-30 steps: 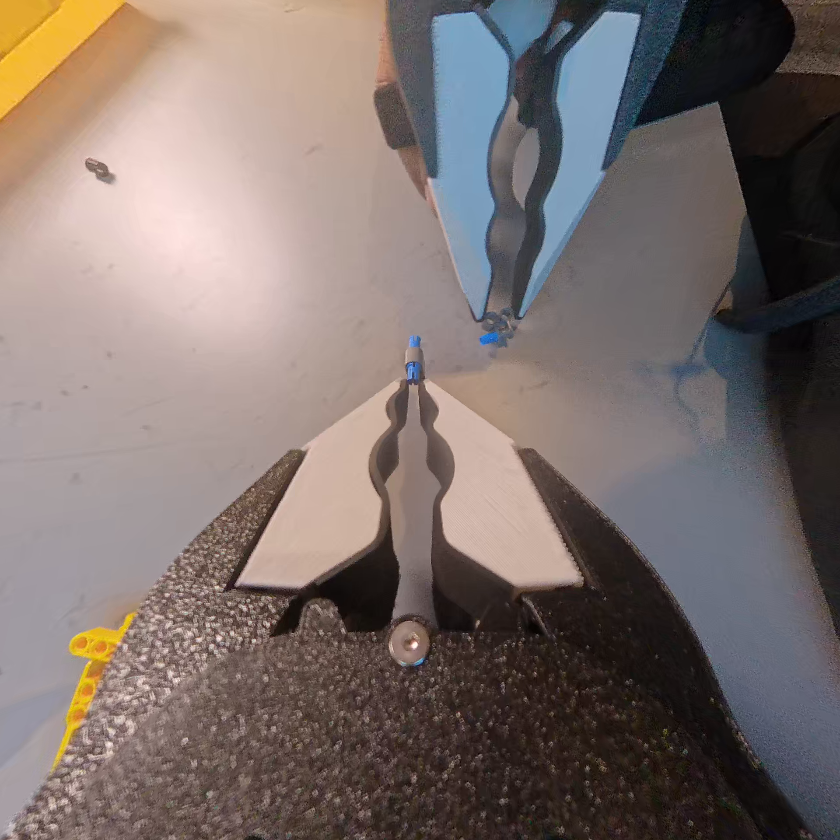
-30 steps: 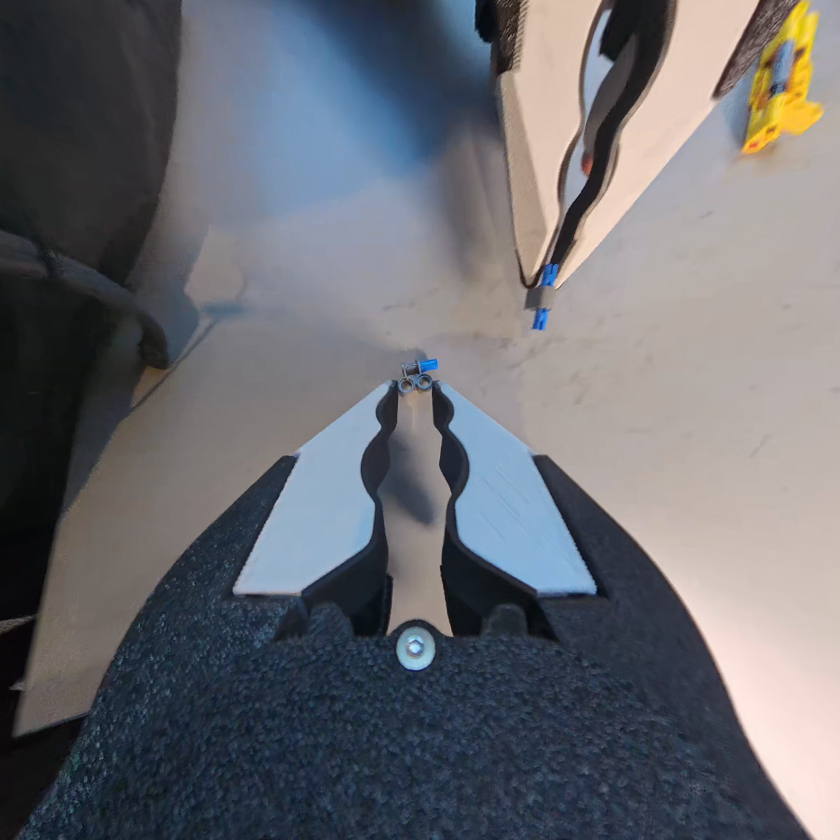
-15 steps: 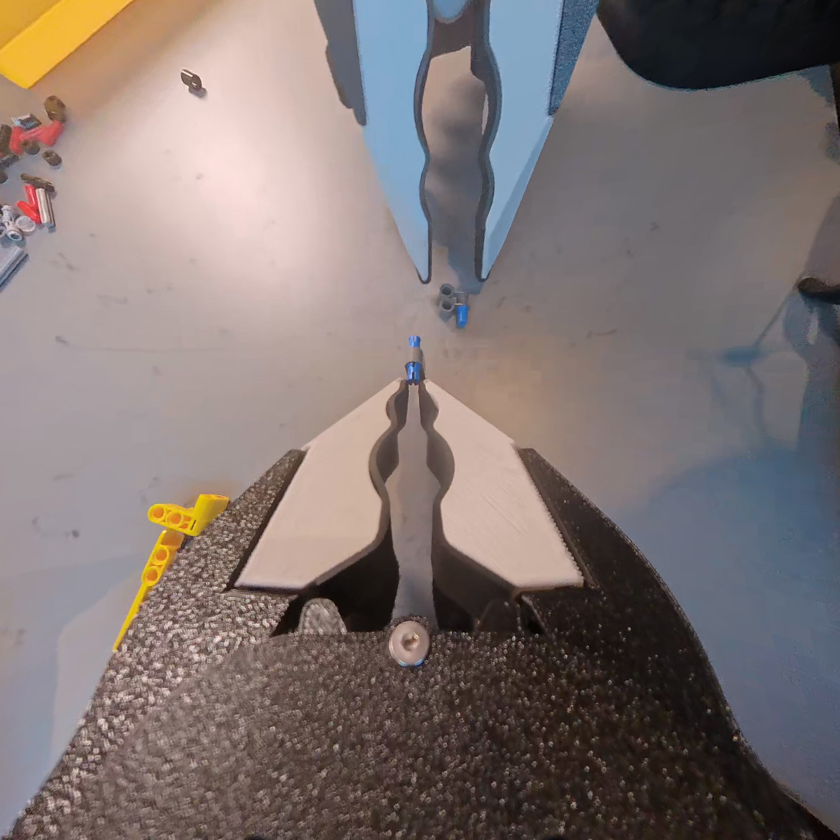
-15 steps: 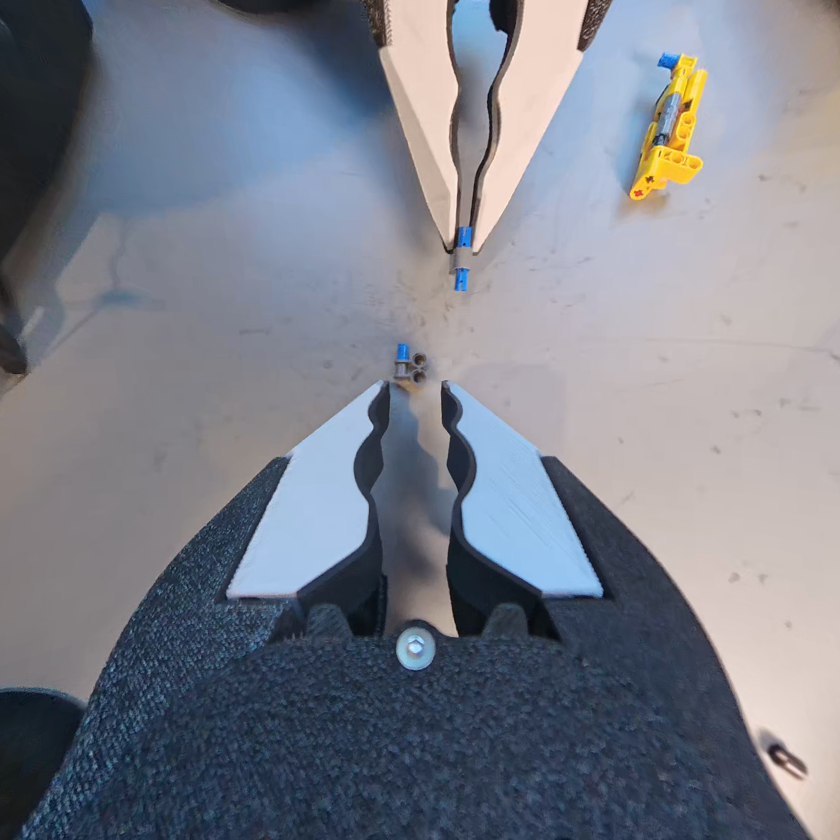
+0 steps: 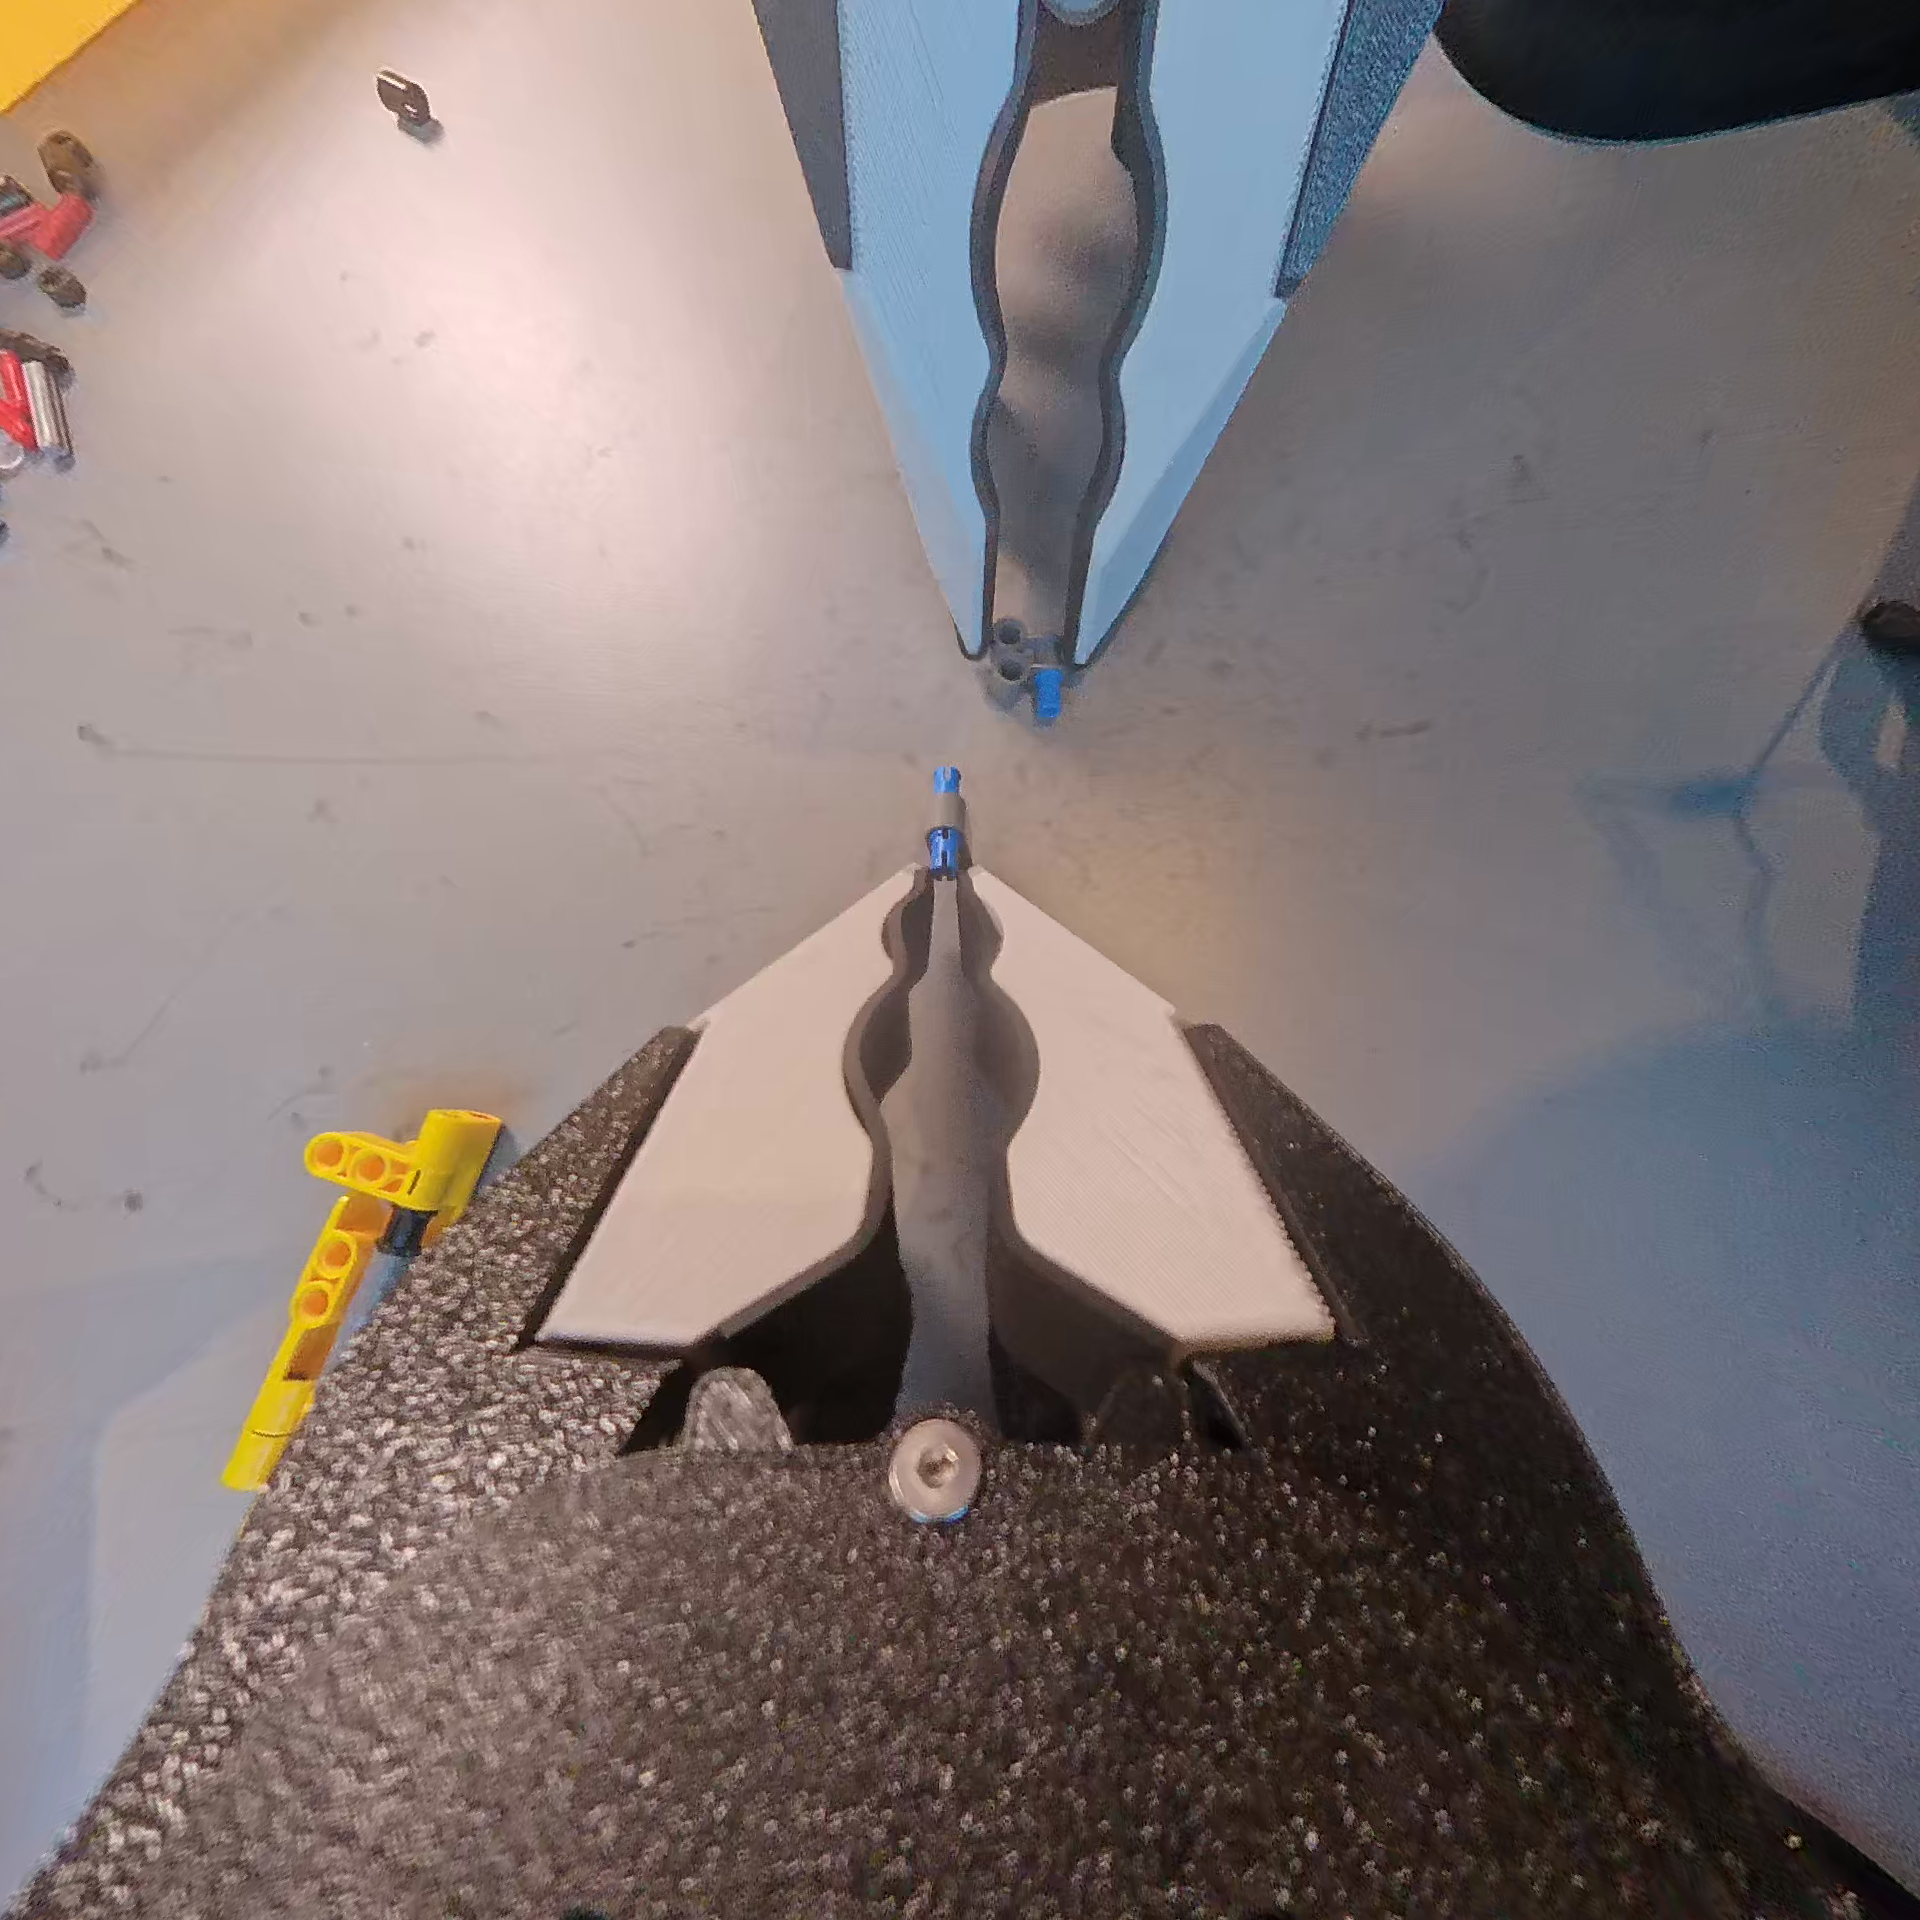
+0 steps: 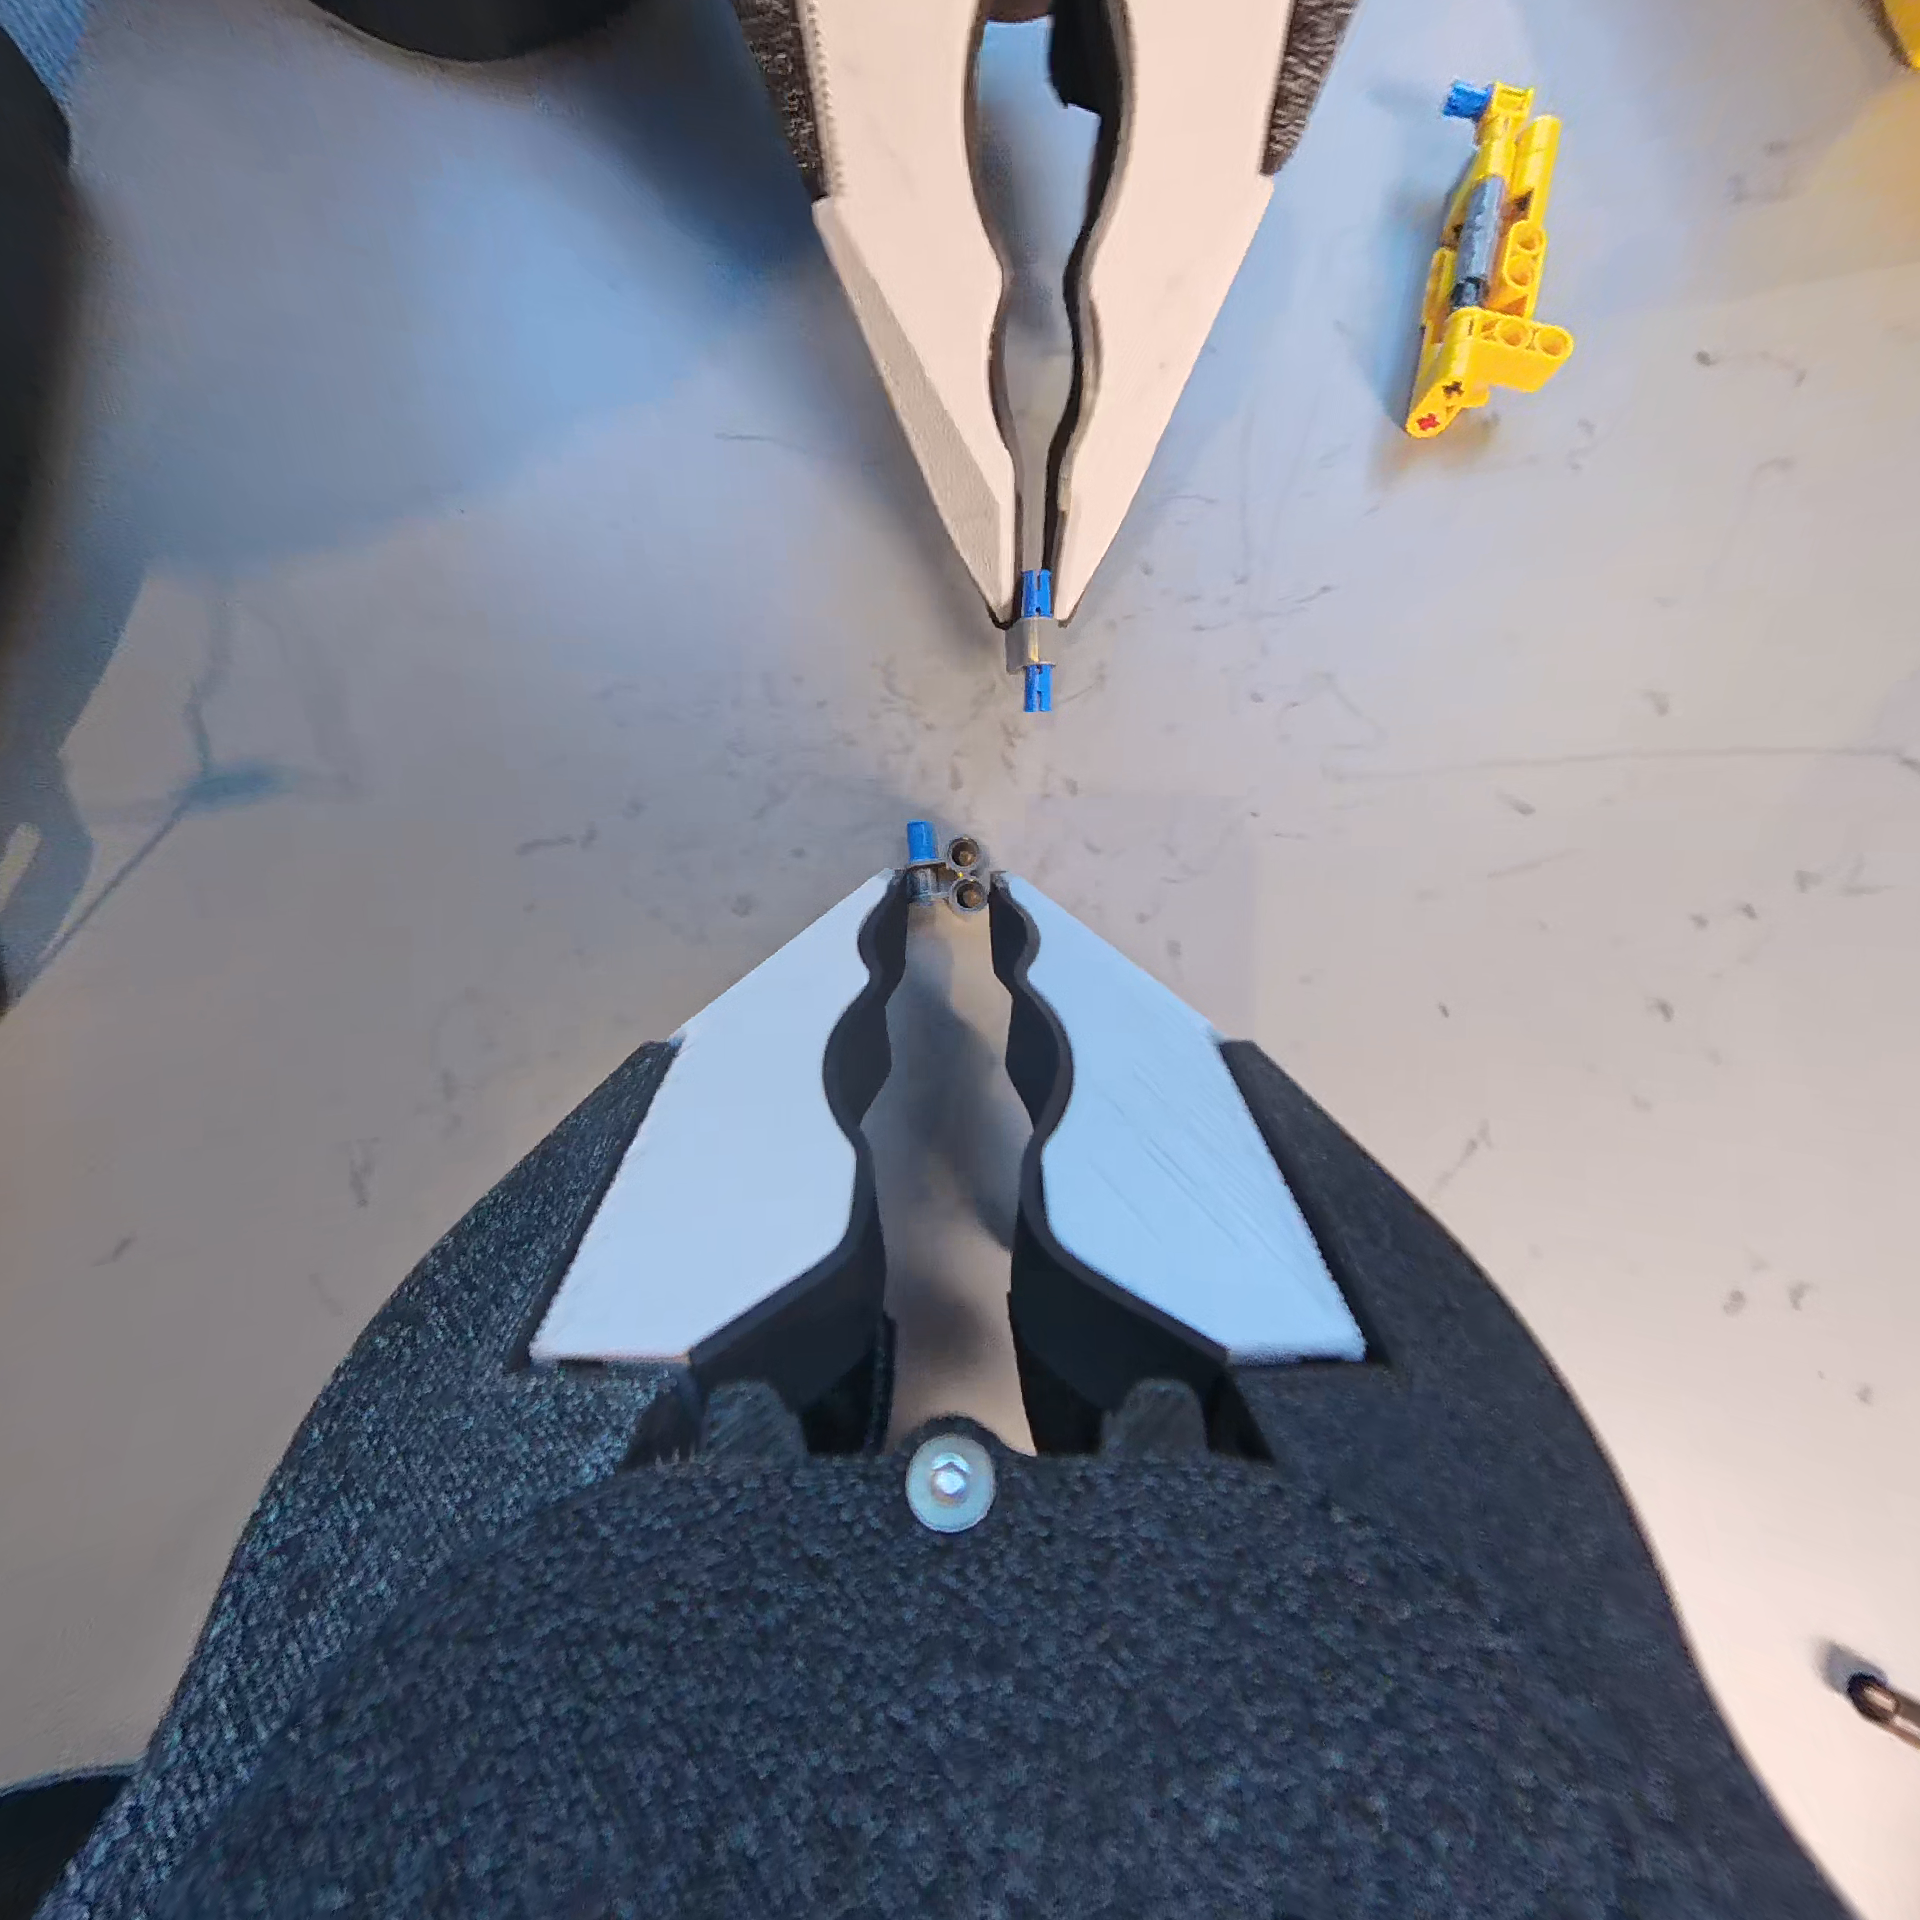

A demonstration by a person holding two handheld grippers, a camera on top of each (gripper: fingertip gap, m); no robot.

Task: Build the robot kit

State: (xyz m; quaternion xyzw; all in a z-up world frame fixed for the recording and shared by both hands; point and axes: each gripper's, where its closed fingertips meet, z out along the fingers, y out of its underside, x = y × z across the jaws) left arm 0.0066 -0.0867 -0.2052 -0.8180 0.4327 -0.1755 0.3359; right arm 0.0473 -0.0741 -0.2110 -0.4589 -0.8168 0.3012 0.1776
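Blue pin [image 5: 945, 821] with grey sleeve is clamped in left hand-held gripper [image 5: 943, 878] tips, pointing 12 o'clock. Right hand-held gripper [image 6: 943, 883], previously apart, now pinches grey two-hole connector [image 6: 961, 871]. Parts face off, not touching, above the surface [image 5: 520, 623]. Yellow beam assembly [image 5: 353, 1257] at 8 o'clock.

**A:** what's sitting on the grey tabletop [image 5: 520, 644] there?

**B:** mostly scuffs and glare. A yellow beam assembly [image 6: 1488, 260] is lying flat off to one side, with a blue pin sticking out of one end. A little pile of red, grey and black bits [image 5: 36, 312] is spilling in at the edge, and one small black piece [image 5: 405, 99] is lying alone, well apart from them.
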